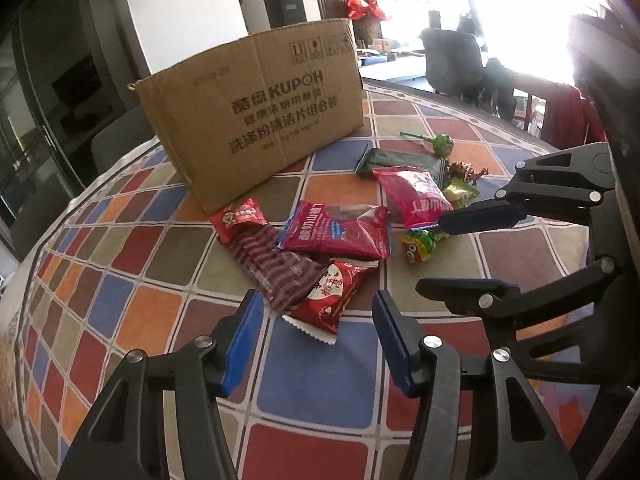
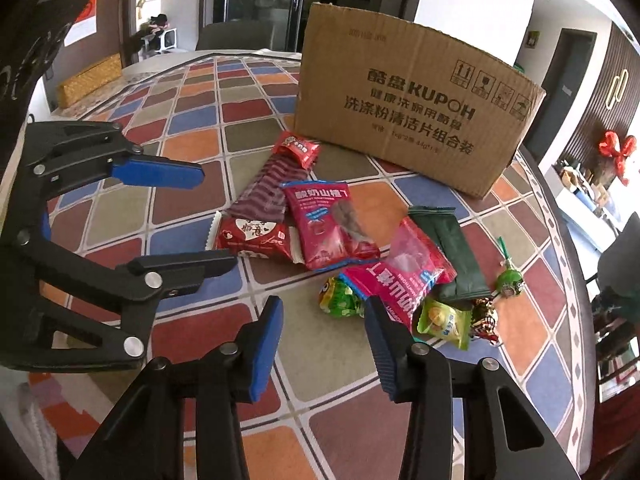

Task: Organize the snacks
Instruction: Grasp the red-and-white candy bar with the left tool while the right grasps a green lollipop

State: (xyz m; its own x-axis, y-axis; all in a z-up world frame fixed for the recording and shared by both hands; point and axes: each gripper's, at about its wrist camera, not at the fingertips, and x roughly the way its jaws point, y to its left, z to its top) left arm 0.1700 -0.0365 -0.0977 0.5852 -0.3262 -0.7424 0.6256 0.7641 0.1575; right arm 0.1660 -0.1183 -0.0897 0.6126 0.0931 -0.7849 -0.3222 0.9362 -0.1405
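Several snack packets lie in a loose pile on the checked tablecloth (image 1: 312, 380) in front of a brown cardboard box (image 1: 256, 104), which also shows in the right wrist view (image 2: 416, 108). My left gripper (image 1: 318, 312) is open and empty, just short of a red heart-print packet (image 1: 332, 296). My right gripper (image 2: 322, 320) is open and empty, close to a green round candy (image 2: 340, 300) and a pink packet (image 2: 400, 280). Each gripper shows in the other's view: the right (image 1: 456, 252), the left (image 2: 208, 216).
Other snacks: a striped maroon bar (image 1: 272, 264), a red-pink pouch (image 1: 340, 232), a dark green packet (image 2: 448, 252), a green lollipop (image 2: 508, 280), a yellow-green sachet (image 2: 444, 320). The table's rounded edge runs at the right (image 2: 576, 280). Chairs stand beyond it (image 1: 452, 60).
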